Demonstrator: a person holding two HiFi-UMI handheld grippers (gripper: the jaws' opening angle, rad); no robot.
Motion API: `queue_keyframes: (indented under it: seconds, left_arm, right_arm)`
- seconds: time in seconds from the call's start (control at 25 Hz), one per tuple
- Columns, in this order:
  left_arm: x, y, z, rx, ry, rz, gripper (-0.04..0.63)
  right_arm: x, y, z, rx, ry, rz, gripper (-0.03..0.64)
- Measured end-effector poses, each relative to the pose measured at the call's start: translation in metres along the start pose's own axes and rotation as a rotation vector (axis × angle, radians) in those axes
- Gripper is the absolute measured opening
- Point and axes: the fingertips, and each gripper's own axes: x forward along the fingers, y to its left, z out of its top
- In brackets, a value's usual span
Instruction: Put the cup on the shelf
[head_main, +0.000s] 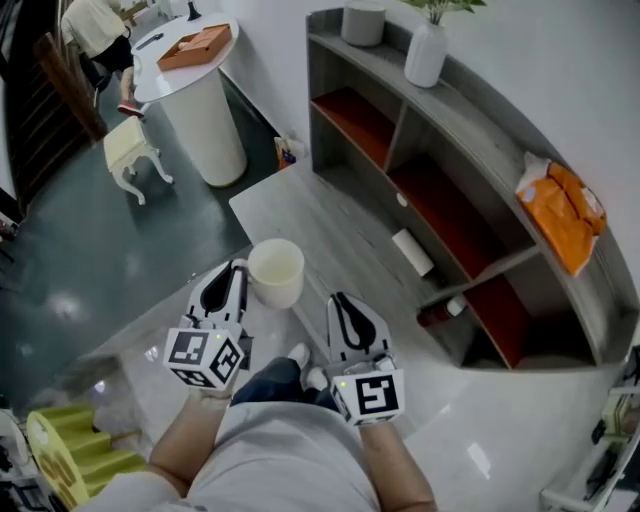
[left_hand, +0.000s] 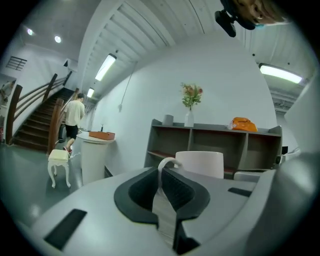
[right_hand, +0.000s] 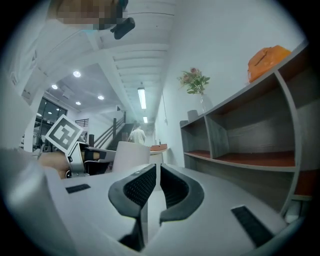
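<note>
A white cup (head_main: 275, 272) hangs in the air in front of me, held by its handle (left_hand: 167, 162) in my left gripper (head_main: 240, 267), which is shut on it. In the left gripper view the cup body (left_hand: 200, 163) stands upright just past the jaws (left_hand: 161, 172). My right gripper (head_main: 337, 299) is beside it on the right, shut with nothing between its fingers (right_hand: 157, 168); the cup (right_hand: 132, 154) shows to its left. The grey curved shelf (head_main: 470, 160) with red-brown boards stands ahead and to the right, a short way off.
On the shelf are a white vase (head_main: 425, 50), an orange bag (head_main: 562, 212) and a white roll (head_main: 411, 252). A round white counter (head_main: 200, 100) with an orange tray, a white stool (head_main: 130, 150) and a person (head_main: 95, 25) are at the far left. A yellow object (head_main: 70, 455) lies low left.
</note>
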Motion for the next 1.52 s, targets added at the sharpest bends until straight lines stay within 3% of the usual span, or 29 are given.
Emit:
queue_keyframes:
  seconds: [0.32, 0.64, 1.2, 1.52]
  left_arm:
    - [0.088, -0.038, 0.016, 0.038, 0.007, -0.15, 0.035]
    - [0.168, -0.074, 0.033, 0.04, -0.013, -0.241, 0.035]
    - [0.268, -0.144, 0.028, 0.026, 0.005, -0.322, 0.037]
    - [0.296, -0.163, 0.023, 0.009, -0.016, -0.281, 0.037]
  right_arm:
    - [0.009, -0.045, 0.008, 0.0, -0.007, -0.145, 0.037]
    - [0.007, -0.081, 0.018, -0.015, -0.022, -0.271, 0.037]
    - [-0.015, -0.129, 0.015, -0.014, 0.012, -0.443, 0.037]
    - [-0.016, -0.146, 0.011, -0.005, 0.017, -0.474, 0.035]
